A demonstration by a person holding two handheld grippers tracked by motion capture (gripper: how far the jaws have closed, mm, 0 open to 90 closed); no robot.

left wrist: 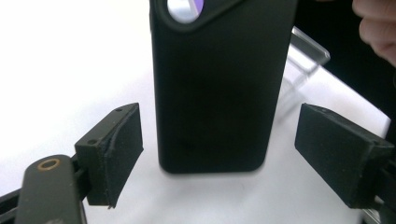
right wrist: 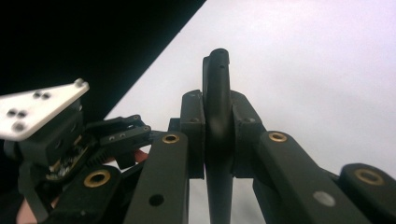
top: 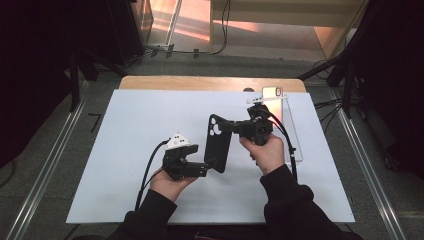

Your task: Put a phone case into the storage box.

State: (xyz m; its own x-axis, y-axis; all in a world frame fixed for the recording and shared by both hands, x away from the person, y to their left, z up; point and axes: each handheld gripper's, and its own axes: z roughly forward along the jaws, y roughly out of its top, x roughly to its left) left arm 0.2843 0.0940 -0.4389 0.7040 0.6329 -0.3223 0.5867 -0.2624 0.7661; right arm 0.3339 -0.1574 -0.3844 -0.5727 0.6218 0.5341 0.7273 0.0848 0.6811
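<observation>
Scanning from the left of the high view, I saw my left hand (top: 167,182) near the front of the white table sheet (top: 125,130), holding the left gripper (top: 207,167) with its grey three-cornered plate (top: 178,140) on top. Its jaws stood apart, one black pad (left wrist: 114,154) on either side of the lower end of the matte black rubbery phone case (top: 219,143) without touching it. The case was upright above the middle of the sheet, its camera cut-out (left wrist: 187,9) at the top. To the right, the right gripper (top: 227,126) was clamped on the case's upper edge, both jaws pressed flat against it in the right gripper view. My right hand (top: 267,152) gripped that tool. Farther right lay a clear acrylic stand (top: 295,135), with a phone (top: 271,92) at its far end.
</observation>
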